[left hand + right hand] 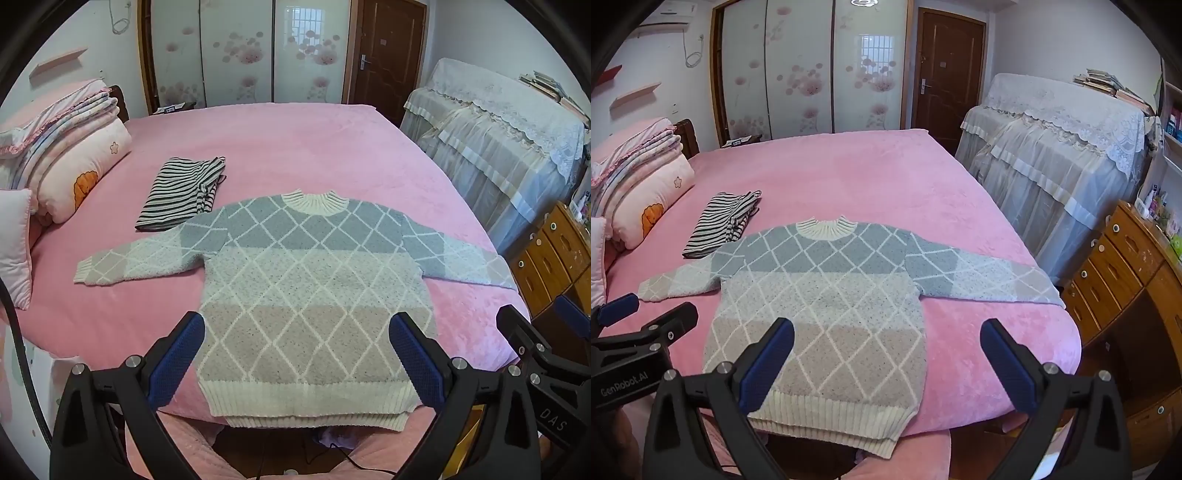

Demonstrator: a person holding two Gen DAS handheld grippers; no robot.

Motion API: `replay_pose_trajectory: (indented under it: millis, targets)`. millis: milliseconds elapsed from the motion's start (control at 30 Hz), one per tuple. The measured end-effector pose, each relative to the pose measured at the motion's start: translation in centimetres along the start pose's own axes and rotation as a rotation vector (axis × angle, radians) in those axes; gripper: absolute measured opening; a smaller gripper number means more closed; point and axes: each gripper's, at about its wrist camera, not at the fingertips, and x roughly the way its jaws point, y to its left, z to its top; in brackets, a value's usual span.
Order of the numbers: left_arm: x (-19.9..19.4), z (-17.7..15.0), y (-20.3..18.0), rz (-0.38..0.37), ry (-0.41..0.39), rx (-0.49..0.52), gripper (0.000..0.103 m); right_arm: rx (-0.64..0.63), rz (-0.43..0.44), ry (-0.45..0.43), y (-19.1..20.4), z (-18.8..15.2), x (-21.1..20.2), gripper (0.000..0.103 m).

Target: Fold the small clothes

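A small knitted sweater (314,288) (827,306) with a white diamond pattern on blue, pale and beige bands lies flat on the pink bed, sleeves spread, hem at the near edge. A folded black-and-white striped garment (181,194) (720,221) lies behind its left sleeve. My left gripper (295,332) hovers open above the sweater's lower half, nothing between its blue pads. My right gripper (886,339) is open too, over the sweater's right hem side and the bare sheet. Each gripper shows at the edge of the other's view.
The pink bed (295,147) (849,173) stretches back to a wardrobe. Folded quilts and pillows (62,147) (639,177) are stacked at the left. A lace-covered piece of furniture (1052,147) and a wooden drawer unit (1126,280) stand at the right.
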Motion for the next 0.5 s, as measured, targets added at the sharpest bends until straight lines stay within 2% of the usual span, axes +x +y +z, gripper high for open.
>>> replay_pose_trajectory:
  millis: [333,500]
  targets:
    - [0.4,-0.3,0.8,-0.002,-0.001,0.003,0.100,0.001,0.001,0.009,0.1,0.0,0.5,0.101]
    - [0.6,-0.2,-0.8,0.002,-0.003,0.001,0.100,0.004,0.001,0.011,0.0,-0.1,0.8,0.101]
